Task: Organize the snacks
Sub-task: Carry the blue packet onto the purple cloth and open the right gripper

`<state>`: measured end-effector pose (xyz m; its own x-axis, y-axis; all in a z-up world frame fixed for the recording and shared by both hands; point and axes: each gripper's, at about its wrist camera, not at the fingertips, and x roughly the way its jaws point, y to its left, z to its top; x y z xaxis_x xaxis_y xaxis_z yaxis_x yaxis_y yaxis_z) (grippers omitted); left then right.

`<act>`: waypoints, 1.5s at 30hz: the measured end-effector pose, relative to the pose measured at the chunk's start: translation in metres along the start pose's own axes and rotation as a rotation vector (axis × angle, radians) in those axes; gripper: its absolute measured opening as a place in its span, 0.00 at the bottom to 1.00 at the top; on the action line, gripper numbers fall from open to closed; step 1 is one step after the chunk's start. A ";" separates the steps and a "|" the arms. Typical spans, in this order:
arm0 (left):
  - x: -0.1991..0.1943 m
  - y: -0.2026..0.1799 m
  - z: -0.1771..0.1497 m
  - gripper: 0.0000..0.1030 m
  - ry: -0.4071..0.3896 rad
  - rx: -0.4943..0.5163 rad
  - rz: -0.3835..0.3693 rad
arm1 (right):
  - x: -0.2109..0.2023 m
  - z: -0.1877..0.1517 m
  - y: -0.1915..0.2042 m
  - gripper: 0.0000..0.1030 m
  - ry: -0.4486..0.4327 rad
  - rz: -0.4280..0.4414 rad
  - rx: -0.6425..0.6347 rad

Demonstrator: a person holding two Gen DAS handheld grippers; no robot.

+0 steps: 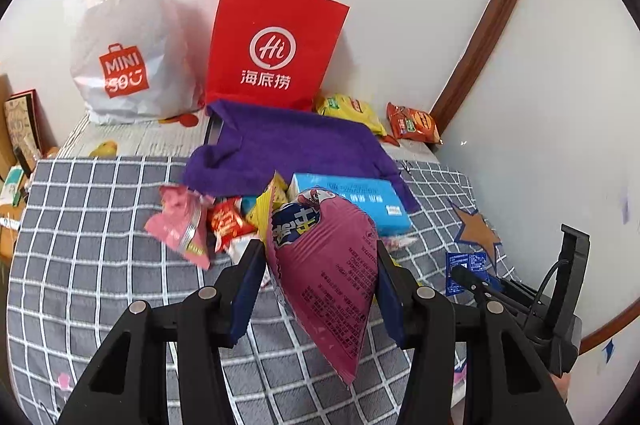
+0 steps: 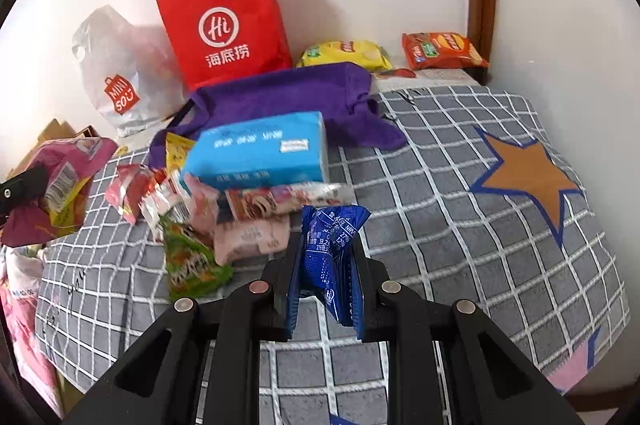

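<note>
Your left gripper (image 1: 316,265) is clamped on the magenta snack bag (image 1: 326,265), pinched at its sides so it hangs clear of the checked blanket (image 1: 100,225). Your right gripper (image 2: 326,265) is squeezed narrow on the small blue packet (image 2: 332,257). Beyond both, the loose snack pile (image 2: 200,209) lies against the blue tissue box (image 2: 260,153), with the red paper bag (image 2: 224,25) upright behind, a likely home for both.
</note>
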<state>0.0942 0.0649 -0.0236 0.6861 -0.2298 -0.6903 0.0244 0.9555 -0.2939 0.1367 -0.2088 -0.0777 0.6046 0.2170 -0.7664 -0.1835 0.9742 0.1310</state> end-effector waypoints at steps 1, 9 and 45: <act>0.001 0.000 0.003 0.49 -0.001 0.001 0.000 | 0.001 0.004 0.002 0.20 -0.007 -0.006 -0.012; 0.012 -0.001 0.033 0.49 -0.015 0.011 0.003 | 0.006 0.031 0.021 0.20 -0.080 -0.007 -0.110; 0.118 0.034 0.167 0.48 0.023 0.034 0.024 | 0.126 0.209 0.066 0.21 -0.031 0.089 -0.116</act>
<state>0.2972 0.1008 -0.0044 0.6695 -0.2107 -0.7123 0.0332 0.9665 -0.2547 0.3623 -0.1041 -0.0340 0.6054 0.3062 -0.7346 -0.3246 0.9378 0.1232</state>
